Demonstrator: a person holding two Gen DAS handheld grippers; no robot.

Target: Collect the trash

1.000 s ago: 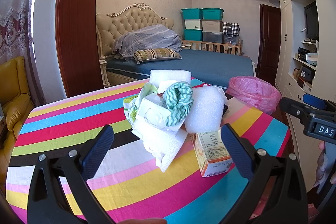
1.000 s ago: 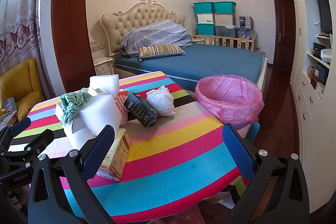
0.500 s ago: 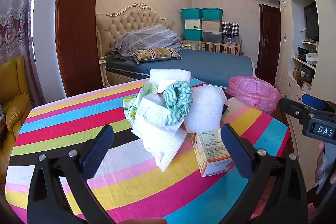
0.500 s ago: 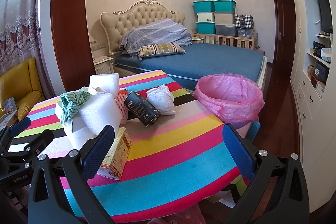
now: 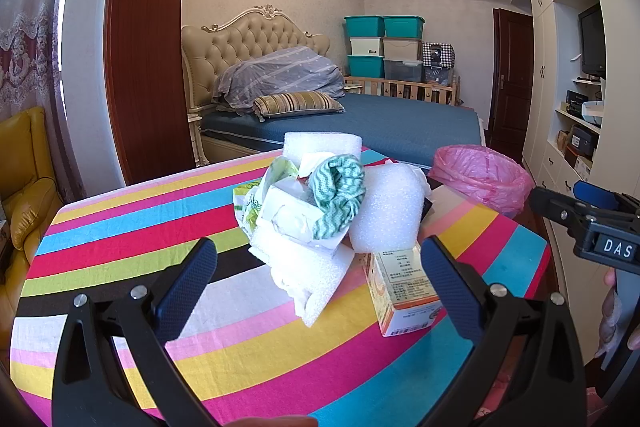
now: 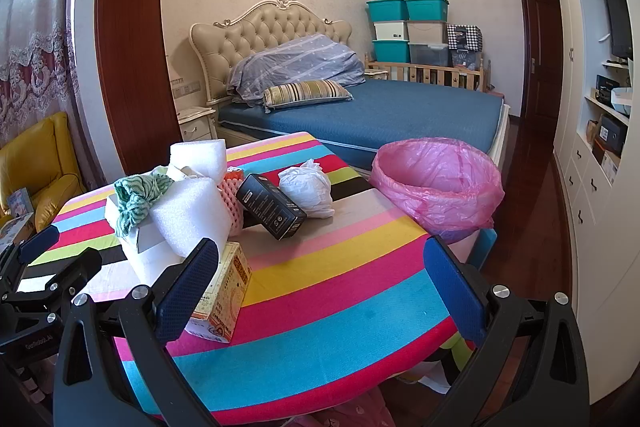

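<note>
Near the middle of the tabletop (image 5: 120, 227) the trash sat bunched in one heap, which is why I had both tools aimed at it and not spread out. Left tool (image 5: 316, 275) hung just short of the heap, fingers wide apart, nothing between them; I kept it open so it could straddle the white foam wad (image 5: 308, 275) at the front. Right tool (image 6: 320, 275) was equally open and empty, low over the near right edge of the tabletop, between the heap and the pink-lined bin (image 6: 436, 183).

Heap contents: green zigzag cloth (image 5: 340, 195) draped on top of a paper box (image 5: 288, 215), foam block (image 5: 386, 211) leaning on its right side, orange carton (image 5: 404, 287) standing just in front of that block. Behind them, seen from the right wrist: black box (image 6: 272, 207) tilted against the pile, knotted white bag (image 6: 308, 193) beside it.

Bin stood off the far right corner of the tabletop, mouth open, so drops would be a short swing right. Nothing collected yet, I reckoned. Risk: the foam is light and stacked loosely, so pulling one piece could tip the cloth and block.
</note>
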